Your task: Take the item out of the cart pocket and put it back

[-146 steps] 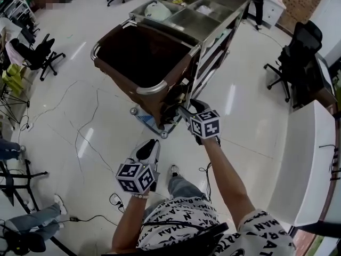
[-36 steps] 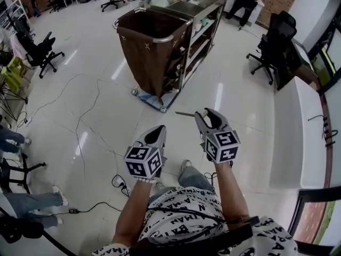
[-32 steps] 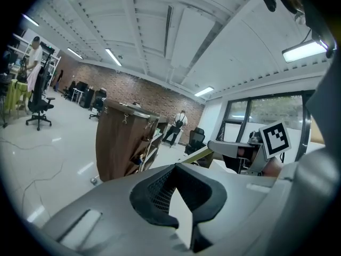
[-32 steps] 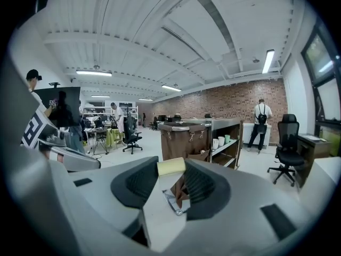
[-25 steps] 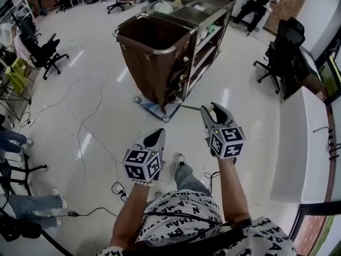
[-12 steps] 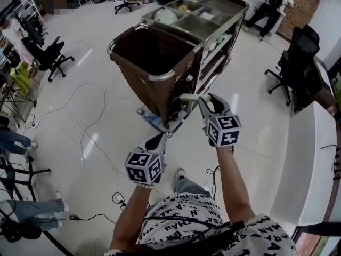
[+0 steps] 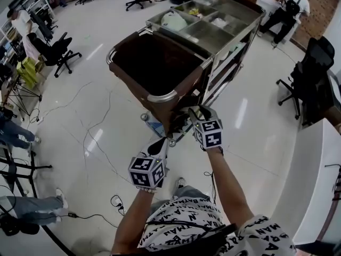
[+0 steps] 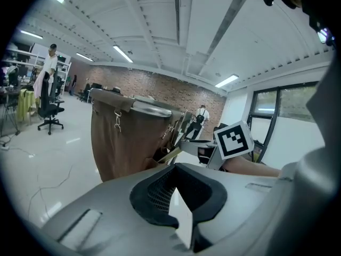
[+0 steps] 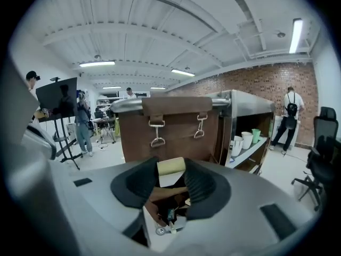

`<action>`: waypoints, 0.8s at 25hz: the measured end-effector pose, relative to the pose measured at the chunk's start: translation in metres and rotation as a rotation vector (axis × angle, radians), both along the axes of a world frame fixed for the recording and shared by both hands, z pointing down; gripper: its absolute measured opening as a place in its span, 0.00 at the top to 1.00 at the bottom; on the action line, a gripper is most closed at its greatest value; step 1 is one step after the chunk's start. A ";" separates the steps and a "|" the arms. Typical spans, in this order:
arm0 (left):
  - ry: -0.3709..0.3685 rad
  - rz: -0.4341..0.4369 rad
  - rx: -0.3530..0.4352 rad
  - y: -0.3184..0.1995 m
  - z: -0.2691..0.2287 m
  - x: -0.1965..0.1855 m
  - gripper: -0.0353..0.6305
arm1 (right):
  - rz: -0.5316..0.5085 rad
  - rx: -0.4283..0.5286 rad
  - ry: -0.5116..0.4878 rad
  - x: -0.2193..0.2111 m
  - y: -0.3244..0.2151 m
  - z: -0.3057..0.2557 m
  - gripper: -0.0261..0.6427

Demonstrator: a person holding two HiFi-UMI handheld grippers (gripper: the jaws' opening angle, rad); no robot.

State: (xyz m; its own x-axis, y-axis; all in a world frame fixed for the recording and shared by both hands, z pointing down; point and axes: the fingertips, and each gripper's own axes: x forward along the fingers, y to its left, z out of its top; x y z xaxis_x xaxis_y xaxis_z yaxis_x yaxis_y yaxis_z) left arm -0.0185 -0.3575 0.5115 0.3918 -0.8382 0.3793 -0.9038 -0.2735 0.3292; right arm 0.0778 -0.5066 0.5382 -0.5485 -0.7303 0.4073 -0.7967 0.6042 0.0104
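Observation:
The housekeeping cart has a brown bag [image 7: 154, 63] and steel top trays [image 7: 213, 28]. Its low side pocket [image 7: 178, 122] faces me. My right gripper [image 7: 198, 112] is at that pocket, shut on a flat cream item [image 9: 171, 166]. The item's end shows between the dark pads [image 9: 200, 183], with the pocket's dark mouth [image 9: 168, 204] just below. In the left gripper view the item [image 8: 169, 154] slants toward the bag's side, behind the right marker cube [image 8: 233, 139]. My left gripper [image 7: 155, 144] hangs lower and nearer to me, apart from the cart, shut with nothing in it.
Office chairs stand at the left [image 7: 58, 49] and the right [image 7: 314, 84]. Cables [image 7: 101, 137] trail over the glossy floor. A white counter [image 7: 314, 180] runs along the right. Cups [image 9: 242, 142] sit on the cart's shelf. People stand at the left edge [image 7: 16, 132] and far back [image 7: 290, 7].
The cart has come closer. My right gripper has carried the cream item forward and down, from open floor to the cart's side pocket. The left gripper has stayed low beside it.

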 end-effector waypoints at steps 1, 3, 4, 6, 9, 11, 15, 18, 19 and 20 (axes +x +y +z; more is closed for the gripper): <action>-0.002 -0.003 -0.006 -0.005 0.002 0.000 0.95 | -0.011 -0.013 0.014 -0.005 -0.004 0.010 0.71; -0.002 -0.004 -0.018 -0.013 0.008 0.000 0.95 | -0.029 -0.039 0.039 -0.013 -0.011 0.028 0.71; 0.000 -0.005 -0.024 -0.016 0.010 0.000 0.95 | -0.037 -0.050 0.053 -0.016 -0.014 0.037 0.71; 0.001 -0.006 -0.032 -0.023 0.015 0.001 0.95 | -0.050 -0.070 0.077 -0.021 -0.018 0.053 0.71; 0.007 -0.013 -0.037 -0.030 0.020 0.001 0.95 | -0.069 -0.097 0.118 -0.027 -0.025 0.075 0.71; 0.013 -0.017 -0.043 -0.030 0.023 0.001 0.95 | -0.077 -0.111 0.134 -0.030 -0.027 0.086 0.71; 0.018 -0.024 -0.055 -0.025 0.027 -0.002 0.95 | -0.068 -0.122 0.130 -0.030 -0.029 0.092 0.70; 0.026 -0.026 -0.064 -0.014 0.027 -0.006 0.95 | -0.045 -0.113 0.111 -0.027 -0.029 0.085 0.65; 0.027 -0.025 -0.065 -0.009 0.026 -0.007 0.95 | -0.040 -0.105 0.107 -0.026 -0.026 0.080 0.62; 0.027 -0.025 -0.064 -0.003 0.024 -0.009 0.95 | -0.034 -0.094 0.104 -0.025 -0.022 0.074 0.62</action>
